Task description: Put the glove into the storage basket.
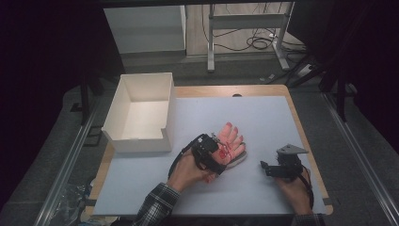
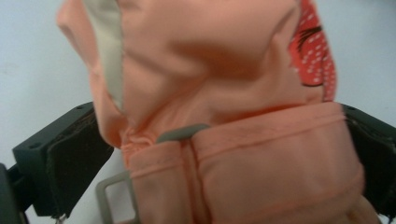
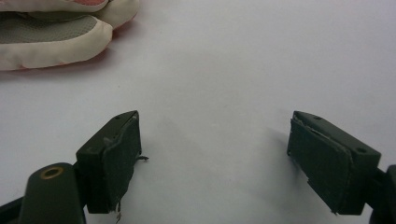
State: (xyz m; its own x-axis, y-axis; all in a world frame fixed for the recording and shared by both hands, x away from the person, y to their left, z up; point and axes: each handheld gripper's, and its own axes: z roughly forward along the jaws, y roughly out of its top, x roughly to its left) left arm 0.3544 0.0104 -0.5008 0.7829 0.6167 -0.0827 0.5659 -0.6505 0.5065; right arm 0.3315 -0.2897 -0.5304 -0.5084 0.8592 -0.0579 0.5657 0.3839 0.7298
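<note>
A pink glove (image 1: 231, 141) was seen lying flat on the white table mat (image 1: 263, 117), near its middle, with the fingers pointing away from the person. The left gripper (image 1: 217, 151) was held over the glove's wrist end by the left hand (image 1: 188, 170). In the left gripper view, the glove's cuff (image 2: 261, 163) was found between the two black jaws, which stood on either side of the gathered fabric and pressed against it; a grey strap buckle (image 2: 116, 196) was seen at the cuff, and a red patterned patch (image 2: 317, 56) farther up the glove. The right gripper (image 1: 266, 168) was held low over the mat by the right hand (image 1: 294, 188), a little to the right of the glove and apart from it. Its jaws were spread wide, with only bare mat between them, and the glove's cream edge (image 3: 56, 42) was seen at the upper left of the right gripper view. A white open box (image 1: 141, 113) was placed at the mat's left edge, well apart from the glove.
</note>
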